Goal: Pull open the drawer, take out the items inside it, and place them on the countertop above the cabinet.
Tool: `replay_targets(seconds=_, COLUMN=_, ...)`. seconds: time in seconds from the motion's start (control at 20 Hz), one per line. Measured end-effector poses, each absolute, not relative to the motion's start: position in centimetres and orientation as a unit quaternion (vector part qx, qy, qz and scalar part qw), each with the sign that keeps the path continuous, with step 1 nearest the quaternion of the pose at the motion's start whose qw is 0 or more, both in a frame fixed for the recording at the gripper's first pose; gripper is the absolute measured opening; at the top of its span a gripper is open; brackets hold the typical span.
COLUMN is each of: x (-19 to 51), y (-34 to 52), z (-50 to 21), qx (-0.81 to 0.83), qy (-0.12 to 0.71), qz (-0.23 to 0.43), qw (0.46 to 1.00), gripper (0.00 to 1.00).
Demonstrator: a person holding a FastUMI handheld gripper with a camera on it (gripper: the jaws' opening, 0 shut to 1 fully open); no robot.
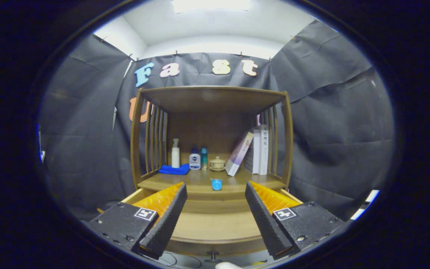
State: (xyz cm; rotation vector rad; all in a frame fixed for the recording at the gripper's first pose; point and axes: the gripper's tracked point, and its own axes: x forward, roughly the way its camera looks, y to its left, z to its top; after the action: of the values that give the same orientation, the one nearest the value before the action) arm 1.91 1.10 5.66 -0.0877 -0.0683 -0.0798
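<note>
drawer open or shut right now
Open: the drawer is pulled out below the countertop, its bare floor showing between the open gripper fingers.

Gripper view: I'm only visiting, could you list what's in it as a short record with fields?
gripper: gripper open, fingers apart over the pulled-out drawer
drawer contents: none visible between the fingers
countertop front: small blue cup, just beyond the fingers
countertop back: blue cloth, white pump bottle, two small bottles, lidded jar
right side: books, one leaning

My hand-held gripper (215, 220) is wide open over the pulled-out wooden drawer (215, 226). A small blue cup (217, 184) stands upright on the bench (200, 181) beyond.
</note>
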Motion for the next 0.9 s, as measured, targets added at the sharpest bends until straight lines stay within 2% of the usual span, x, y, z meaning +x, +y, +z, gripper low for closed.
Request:
replay_targets(seconds=0.5, x=-2.1, y=-0.5, z=-6.6, qx=-0.033, qy=0.018, qz=-0.05, qw=0.998, gripper=0.99)
replay_targets(seconds=0.7, x=-1.8, y=-0.8, z=-11.6, qx=-0.026, qy=0.06, qz=-0.047, qw=0.997, gripper=0.99)
replay_targets(seconds=0.9, x=-0.2, y=-0.5, z=-13.6, qx=-0.032, qy=0.079, qz=-0.042, qw=0.995, gripper=0.99)
